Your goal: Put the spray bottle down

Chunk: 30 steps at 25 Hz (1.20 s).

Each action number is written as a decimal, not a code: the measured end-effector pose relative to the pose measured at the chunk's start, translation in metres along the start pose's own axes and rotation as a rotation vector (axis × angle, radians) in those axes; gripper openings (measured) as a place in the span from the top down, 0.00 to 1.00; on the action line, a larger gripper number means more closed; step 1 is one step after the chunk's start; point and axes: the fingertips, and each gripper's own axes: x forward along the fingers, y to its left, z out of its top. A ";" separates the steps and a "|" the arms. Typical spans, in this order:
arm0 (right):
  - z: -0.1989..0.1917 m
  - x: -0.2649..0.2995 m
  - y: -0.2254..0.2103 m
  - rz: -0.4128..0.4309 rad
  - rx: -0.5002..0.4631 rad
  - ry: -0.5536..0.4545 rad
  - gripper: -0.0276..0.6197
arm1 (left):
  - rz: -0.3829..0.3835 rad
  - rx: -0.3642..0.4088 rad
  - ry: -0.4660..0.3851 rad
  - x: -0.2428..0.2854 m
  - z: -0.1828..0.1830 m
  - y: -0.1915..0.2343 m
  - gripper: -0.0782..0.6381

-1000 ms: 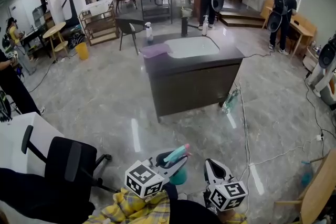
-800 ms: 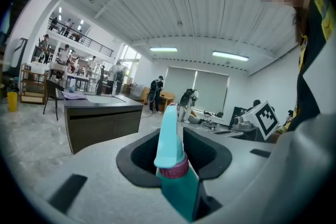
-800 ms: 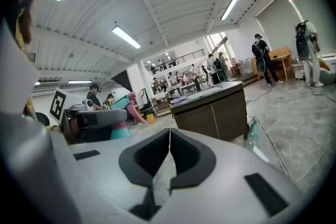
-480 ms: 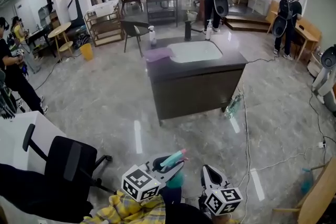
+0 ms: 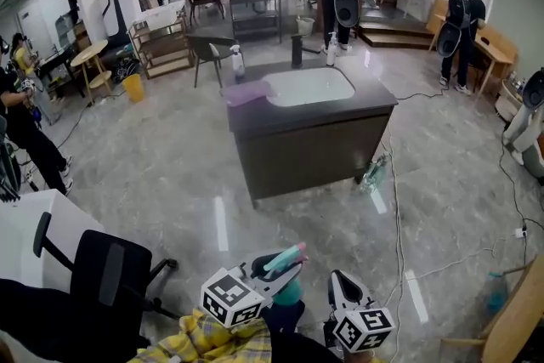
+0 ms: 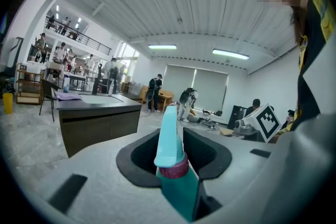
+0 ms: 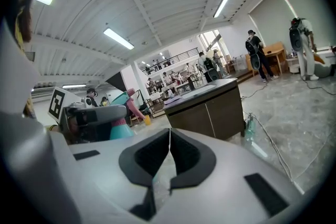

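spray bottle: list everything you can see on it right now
The spray bottle looks plastic, with a teal body, a magenta collar and a pale turquoise spray head with a pink tip. It is clamped between the jaws of the left tool, gripped on the body just below the collar, with the head sticking out past them. Nothing else touches it.

Yellow plaid sleeve (image 5: pixel 212 342) (b/w marker cubes (image 5: pixel 231 297))

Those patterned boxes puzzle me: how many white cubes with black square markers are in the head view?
2. One white marker cube is at the bottom, left of centre, beside the teal plastic spray bottle; the other cube is right of it.
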 end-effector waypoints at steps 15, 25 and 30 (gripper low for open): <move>0.047 0.082 -0.058 -0.032 -0.033 0.059 0.95 | -0.019 -0.039 -0.003 0.080 0.032 0.078 0.73; 0.084 0.153 -0.065 0.008 -0.092 0.092 0.95 | -0.008 -0.064 -0.017 0.110 0.057 0.143 0.73; 0.084 0.178 -0.070 0.004 -0.109 0.118 0.95 | 0.000 -0.083 -0.021 0.118 0.054 0.166 0.73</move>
